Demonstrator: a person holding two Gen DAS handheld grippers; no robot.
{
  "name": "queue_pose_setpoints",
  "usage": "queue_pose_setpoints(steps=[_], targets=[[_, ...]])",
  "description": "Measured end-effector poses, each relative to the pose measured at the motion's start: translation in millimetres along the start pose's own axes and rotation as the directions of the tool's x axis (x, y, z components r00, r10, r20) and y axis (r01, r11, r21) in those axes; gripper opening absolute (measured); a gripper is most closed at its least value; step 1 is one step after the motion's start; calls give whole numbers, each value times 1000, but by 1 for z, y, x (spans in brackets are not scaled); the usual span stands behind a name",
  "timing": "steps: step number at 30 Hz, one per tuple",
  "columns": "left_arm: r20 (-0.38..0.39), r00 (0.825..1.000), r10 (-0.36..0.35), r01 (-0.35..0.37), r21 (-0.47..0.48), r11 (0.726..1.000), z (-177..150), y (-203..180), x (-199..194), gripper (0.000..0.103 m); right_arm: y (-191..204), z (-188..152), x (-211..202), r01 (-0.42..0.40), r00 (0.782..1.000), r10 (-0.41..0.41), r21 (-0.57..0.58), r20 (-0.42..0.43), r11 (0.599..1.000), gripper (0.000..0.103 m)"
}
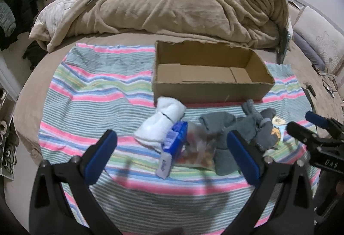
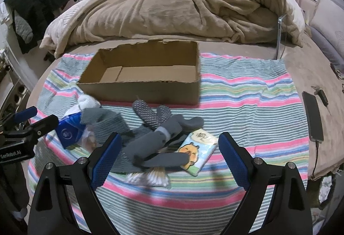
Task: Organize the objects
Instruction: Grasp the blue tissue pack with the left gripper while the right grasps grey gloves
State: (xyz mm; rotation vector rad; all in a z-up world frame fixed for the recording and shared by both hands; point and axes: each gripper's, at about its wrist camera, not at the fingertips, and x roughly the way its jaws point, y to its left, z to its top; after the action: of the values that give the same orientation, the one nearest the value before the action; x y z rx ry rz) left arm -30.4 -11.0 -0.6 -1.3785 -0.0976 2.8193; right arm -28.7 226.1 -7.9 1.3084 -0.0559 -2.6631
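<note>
Left gripper spread wide above blue rectangular packet; right gripper likewise spread over grey knitted gloves, before empty brown cardboard box.

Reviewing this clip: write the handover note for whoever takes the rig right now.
Left gripper: open, empty, above the blue pack and white socks.
Right gripper: open, empty, above the grey socks, with the cartoon pack lying between its fingers.
Box: empty, behind the pile on the striped cloth.
Done: nothing boxed.
Left: probably move everything into the box, including the cotton swabs under the socks.
</note>
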Motion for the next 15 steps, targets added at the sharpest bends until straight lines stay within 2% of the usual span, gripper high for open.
queue_pose_setpoints(steps=[7,15], targets=[[-49,999,7,-7,-7,1000,3,11,32,102,-20,3,17,14,1000,-14,29,-23,999,93],[-87,996,11,-12,-20,1000,3,26,63,99,-21,2,45,-26,997,30,43,-74,999,93]])
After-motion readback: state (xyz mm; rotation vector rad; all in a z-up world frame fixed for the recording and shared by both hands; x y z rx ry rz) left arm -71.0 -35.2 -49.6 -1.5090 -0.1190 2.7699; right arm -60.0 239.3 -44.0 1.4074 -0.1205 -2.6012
